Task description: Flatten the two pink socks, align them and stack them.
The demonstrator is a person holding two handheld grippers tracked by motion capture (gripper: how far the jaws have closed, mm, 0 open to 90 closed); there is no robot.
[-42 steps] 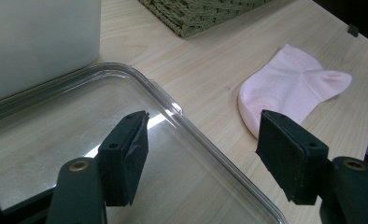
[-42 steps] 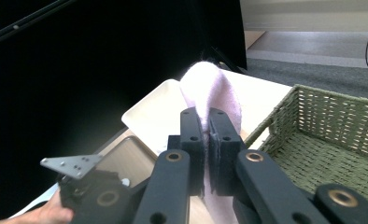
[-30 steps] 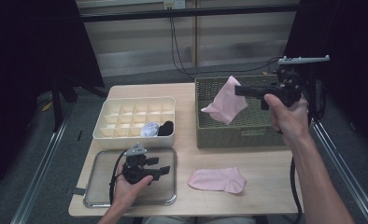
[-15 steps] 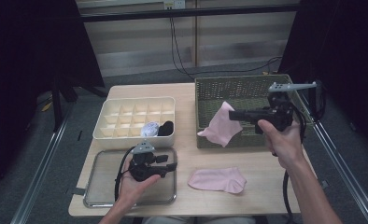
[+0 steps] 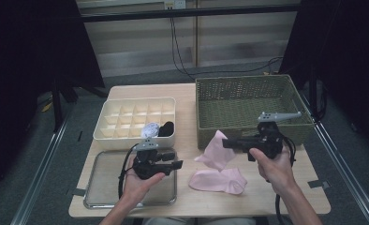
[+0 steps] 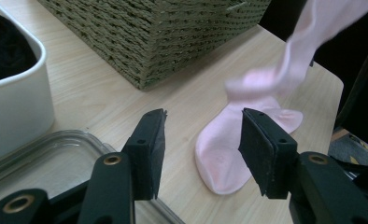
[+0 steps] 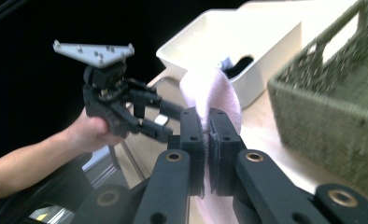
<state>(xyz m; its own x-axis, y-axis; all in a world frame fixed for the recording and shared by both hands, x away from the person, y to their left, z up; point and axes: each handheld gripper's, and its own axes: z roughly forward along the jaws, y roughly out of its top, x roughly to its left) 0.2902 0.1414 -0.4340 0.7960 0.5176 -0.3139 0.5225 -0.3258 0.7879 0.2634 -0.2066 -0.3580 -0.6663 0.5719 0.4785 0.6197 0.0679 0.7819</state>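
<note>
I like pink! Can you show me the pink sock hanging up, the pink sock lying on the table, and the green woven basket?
hanging pink sock (image 5: 216, 152), high view, its middle
lying pink sock (image 5: 218, 181), high view, its middle
green woven basket (image 5: 248, 131), high view, front wall

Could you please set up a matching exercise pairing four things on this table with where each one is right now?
Things:
1. hanging pink sock
2. flat pink sock
3. black roll
4. left tongs

Places:
A. in the white divided box
B. above the metal tray
C. clamped in the right tongs
D. lying on the tabletop

Pairs: 1-C, 2-D, 3-A, 4-B
</note>
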